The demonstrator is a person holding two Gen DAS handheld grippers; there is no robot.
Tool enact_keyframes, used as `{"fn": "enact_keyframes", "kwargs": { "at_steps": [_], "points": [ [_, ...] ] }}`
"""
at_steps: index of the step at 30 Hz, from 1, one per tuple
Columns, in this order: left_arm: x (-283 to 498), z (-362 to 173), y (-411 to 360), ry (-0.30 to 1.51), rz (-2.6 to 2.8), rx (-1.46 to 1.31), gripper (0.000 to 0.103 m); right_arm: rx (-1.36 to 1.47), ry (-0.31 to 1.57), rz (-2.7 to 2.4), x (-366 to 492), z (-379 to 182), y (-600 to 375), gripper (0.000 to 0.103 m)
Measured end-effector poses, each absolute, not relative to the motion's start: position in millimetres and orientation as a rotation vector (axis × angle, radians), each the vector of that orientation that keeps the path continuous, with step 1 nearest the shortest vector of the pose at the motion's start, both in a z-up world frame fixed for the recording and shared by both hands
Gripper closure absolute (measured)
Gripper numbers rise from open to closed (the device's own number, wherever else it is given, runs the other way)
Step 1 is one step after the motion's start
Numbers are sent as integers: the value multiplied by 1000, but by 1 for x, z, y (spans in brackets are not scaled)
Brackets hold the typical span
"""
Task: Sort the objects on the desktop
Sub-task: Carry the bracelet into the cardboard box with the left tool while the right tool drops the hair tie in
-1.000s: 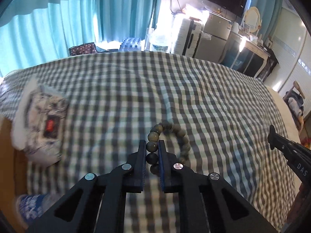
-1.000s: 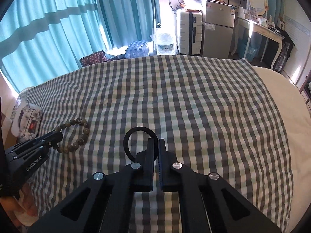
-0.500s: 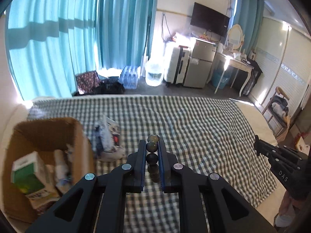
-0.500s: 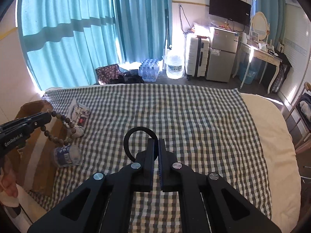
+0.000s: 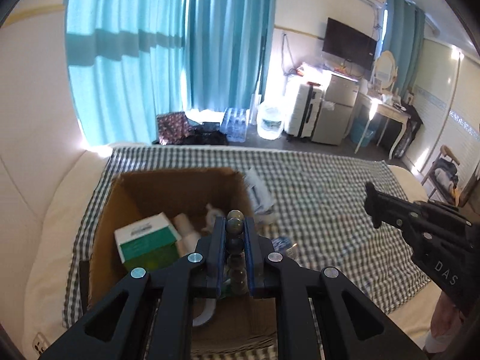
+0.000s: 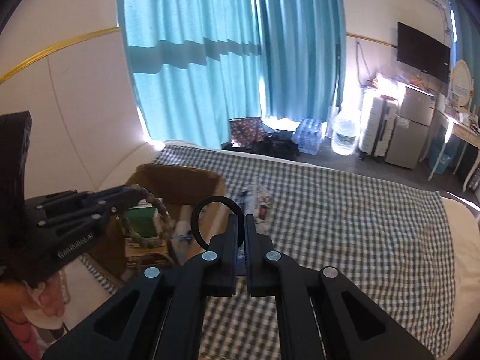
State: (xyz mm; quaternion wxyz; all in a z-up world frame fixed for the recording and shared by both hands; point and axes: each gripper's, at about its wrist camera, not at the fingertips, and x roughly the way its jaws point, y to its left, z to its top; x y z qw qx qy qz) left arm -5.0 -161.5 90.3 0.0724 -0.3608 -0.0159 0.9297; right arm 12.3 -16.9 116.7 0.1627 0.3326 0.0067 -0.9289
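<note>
My left gripper [image 5: 234,225] is shut on a bead bracelet [image 5: 235,228] of dark round beads and holds it above the open cardboard box [image 5: 120,189]. In the right wrist view the bracelet [image 6: 156,207] hangs from the left gripper [image 6: 132,193] over the box [image 6: 180,177]. My right gripper [image 6: 241,225] is shut on a thin black ring [image 6: 210,219] and holds it in the air over the checked cloth, right of the box. It shows in the left wrist view [image 5: 372,207] too.
The box holds a green and white carton [image 5: 147,240], a white tube [image 5: 186,228] and other items. A printed pouch [image 5: 259,195] and a small bottle [image 5: 282,244] lie on the checked cloth [image 5: 330,186] beside the box. White bedding [image 5: 60,198] lies left.
Both grippers have swung left and risen. The left one has carried the bracelet from beside the box to over its opening. The right one still holds the ring and has come nearer the box.
</note>
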Motion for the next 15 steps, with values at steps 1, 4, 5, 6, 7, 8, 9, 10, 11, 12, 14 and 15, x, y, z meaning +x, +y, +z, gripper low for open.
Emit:
{"fn": "enact_keyframes", "kwargs": {
  "at_steps": [1, 4, 5, 6, 7, 8, 9, 10, 11, 12, 14, 15],
  "points": [
    [-5, 85, -171, -68, 2799, -1097, 92, 957, 30, -2631, 9, 112, -30, 99],
    [-10, 66, -194, -114, 2812, -1135, 92, 989, 57, -2575, -3, 94, -66, 99],
    [-10, 60, -198, -128, 2816, -1145, 92, 1002, 59, -2556, -7, 88, -74, 99],
    [-13, 54, -203, -148, 2816, -1159, 92, 1018, 62, -2538, -9, 83, -83, 99],
    [-16, 46, -209, -174, 2812, -1182, 92, 1032, 67, -2521, -12, 77, -92, 99],
    [-18, 40, -213, -192, 2806, -1199, 92, 1043, 73, -2507, -15, 71, -98, 99],
    [-20, 34, -216, -205, 2797, -1216, 92, 1056, 81, -2494, -19, 65, -104, 99],
    [-22, 28, -219, -214, 2786, -1233, 92, 1070, 88, -2484, -21, 59, -110, 99],
    [-24, 22, -220, -221, 2772, -1247, 92, 1082, 96, -2475, -24, 54, -113, 99],
    [-25, 18, -221, -228, 2759, -1245, 91, 1095, 105, -2468, -28, 50, -117, 99],
    [-26, 15, -220, -233, 2750, -1245, 84, 1104, 124, -2469, -33, 45, -120, 99],
    [-27, 13, -220, -238, 2755, -1249, 80, 1091, 136, -2476, -33, 44, -121, 97]
  ]
}}
